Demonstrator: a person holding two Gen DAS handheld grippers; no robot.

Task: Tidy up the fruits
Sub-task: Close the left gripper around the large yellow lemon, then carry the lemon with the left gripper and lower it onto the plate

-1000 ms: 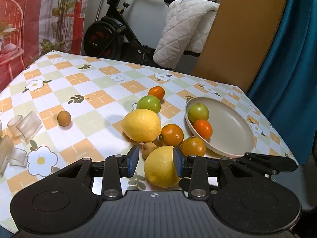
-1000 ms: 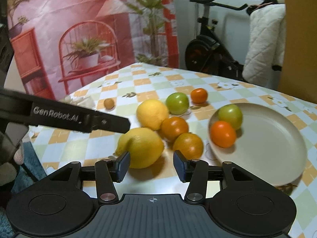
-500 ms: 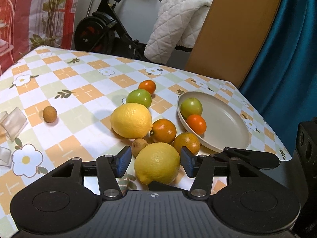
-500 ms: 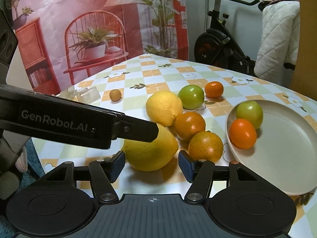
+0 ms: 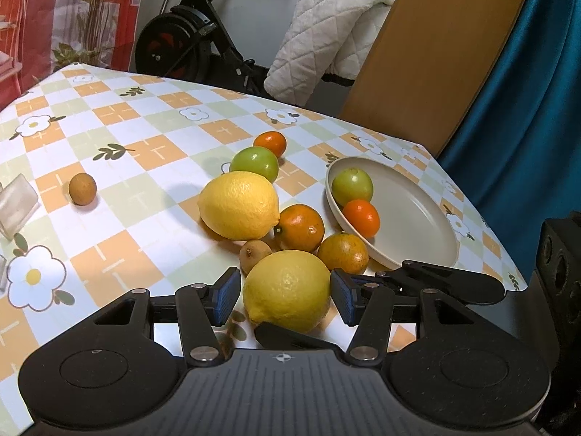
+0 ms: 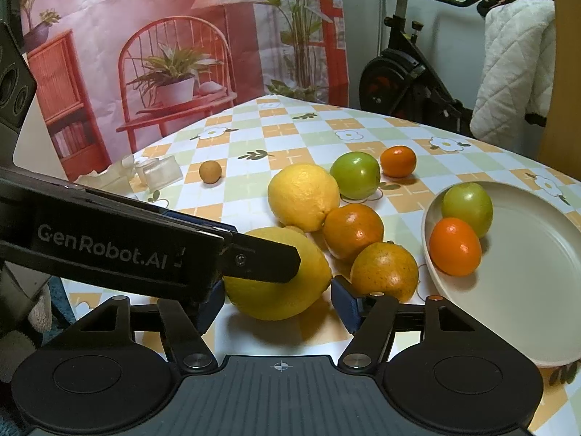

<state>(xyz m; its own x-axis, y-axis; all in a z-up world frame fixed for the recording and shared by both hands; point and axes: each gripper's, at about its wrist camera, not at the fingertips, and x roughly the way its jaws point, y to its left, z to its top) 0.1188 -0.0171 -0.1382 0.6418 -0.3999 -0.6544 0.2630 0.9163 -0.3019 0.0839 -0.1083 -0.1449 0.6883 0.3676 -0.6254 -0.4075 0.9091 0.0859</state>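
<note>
A big near lemon (image 5: pixel 287 290) lies on the checked tablecloth between the fingers of both grippers. My left gripper (image 5: pixel 285 299) stands open, its blue pads close beside the lemon's sides. My right gripper (image 6: pixel 277 301) flanks the same lemon (image 6: pixel 290 290) and its jaws are opening; the left gripper's finger (image 6: pixel 261 259) crosses over the fruit and hides part of it. A beige plate (image 5: pixel 417 225) on the right holds a green fruit (image 5: pixel 352 185) and a small orange (image 5: pixel 361 217).
Beyond the near lemon lie a second lemon (image 5: pixel 239 205), two oranges (image 5: pixel 300 227), a green fruit (image 5: pixel 255 162), a small orange (image 5: pixel 270 143) and a brown fruit (image 5: pixel 254 252). Another brown fruit (image 5: pixel 82 189) and clear plastic pieces (image 5: pixel 16 203) lie to the left.
The left gripper's pads have come off the lemon and stand wider. The right gripper has moved closer, widened, and now has the lemon between its fingers.
</note>
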